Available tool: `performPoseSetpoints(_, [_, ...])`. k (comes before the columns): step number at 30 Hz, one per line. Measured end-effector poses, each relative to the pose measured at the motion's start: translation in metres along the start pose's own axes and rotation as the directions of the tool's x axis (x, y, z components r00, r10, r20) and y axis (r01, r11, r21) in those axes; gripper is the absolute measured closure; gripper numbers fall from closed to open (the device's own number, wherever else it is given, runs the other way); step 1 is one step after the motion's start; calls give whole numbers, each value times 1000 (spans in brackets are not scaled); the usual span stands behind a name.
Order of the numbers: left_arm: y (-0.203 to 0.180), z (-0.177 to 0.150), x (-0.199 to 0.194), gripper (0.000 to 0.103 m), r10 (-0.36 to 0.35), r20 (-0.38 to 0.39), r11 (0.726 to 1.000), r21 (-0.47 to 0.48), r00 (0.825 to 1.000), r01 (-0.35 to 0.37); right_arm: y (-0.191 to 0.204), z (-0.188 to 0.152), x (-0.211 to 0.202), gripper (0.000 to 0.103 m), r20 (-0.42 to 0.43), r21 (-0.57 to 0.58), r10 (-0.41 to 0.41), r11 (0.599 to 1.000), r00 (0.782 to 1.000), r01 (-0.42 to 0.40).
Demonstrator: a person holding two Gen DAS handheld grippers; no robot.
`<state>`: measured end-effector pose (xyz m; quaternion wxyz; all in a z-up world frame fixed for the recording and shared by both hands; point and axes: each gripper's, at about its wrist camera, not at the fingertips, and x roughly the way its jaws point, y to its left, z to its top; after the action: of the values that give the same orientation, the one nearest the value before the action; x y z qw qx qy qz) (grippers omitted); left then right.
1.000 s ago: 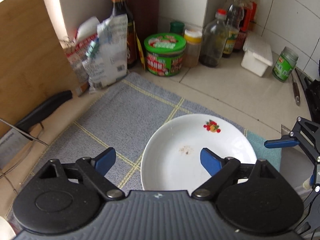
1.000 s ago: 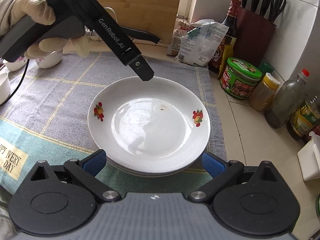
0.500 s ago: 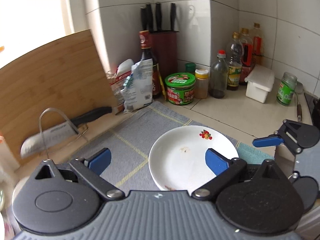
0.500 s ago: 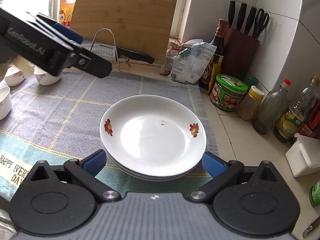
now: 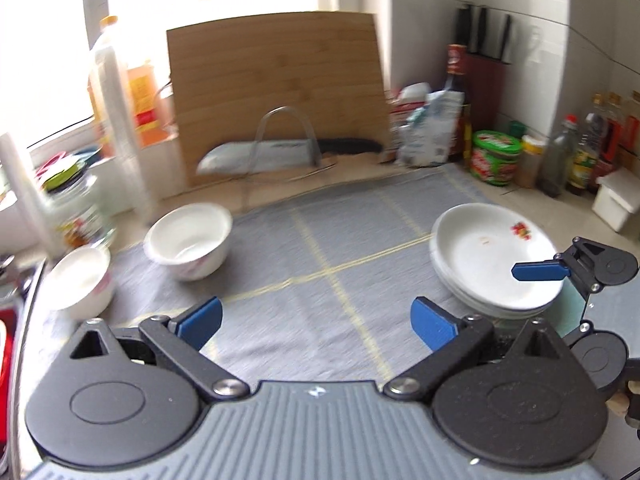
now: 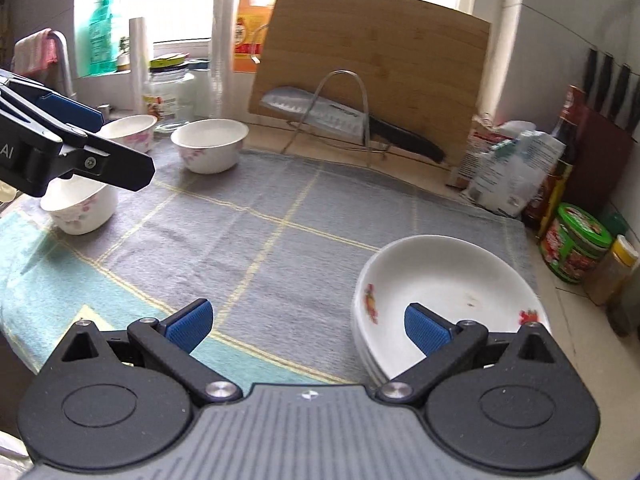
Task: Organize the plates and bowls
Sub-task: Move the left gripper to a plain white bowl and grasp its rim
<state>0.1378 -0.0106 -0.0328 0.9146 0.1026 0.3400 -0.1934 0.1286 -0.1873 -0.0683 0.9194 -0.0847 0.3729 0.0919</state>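
Right wrist view: three white flowered bowls (image 6: pixel 209 145) upper left, one stack of white plates (image 6: pixel 444 292) lower right, on the grey mat (image 6: pixel 280 224). Left gripper (image 5: pixel 316 320) and right gripper (image 6: pixel 308 322) both gape empty.

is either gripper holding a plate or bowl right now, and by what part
Nothing is held: the left gripper and the right gripper are both open over the mat.

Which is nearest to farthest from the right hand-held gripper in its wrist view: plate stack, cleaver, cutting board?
From the right hand-held gripper:
1. Plate stack, right beside its right finger.
2. Cleaver, on the wire rack across the mat.
3. Cutting board, leaning behind the cleaver.
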Motion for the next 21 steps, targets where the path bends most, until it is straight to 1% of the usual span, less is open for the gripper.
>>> performPoseSetpoints(2, [20, -9, -6, 3, 36, -11, 999, -34, 999, -36, 19, 7, 9, 0, -4, -34, 33, 999, 999, -33])
performPoseSetpoints(7, [71, -26, -16, 3, 66, -23, 994, -84, 998, -67, 66, 26, 32, 0, -30, -97, 107, 989, 994, -110])
performPoseSetpoints(9, [90, -30, -18, 3, 77, -30, 992, -97, 997, -80, 86, 32, 39, 0, -34, -122, 118, 985, 992, -121])
performPoseSetpoints(15, [143, -46, -18, 3, 75, -57, 992, -95, 996, -80, 135, 48, 57, 0, -53, -155, 155, 975, 986, -162])
performPoseSetpoints(21, [183, -56, -11, 3, 34, -86, 995, -86, 996, -41, 169, 59, 70, 0, -65, -167, 156, 972, 986, -165])
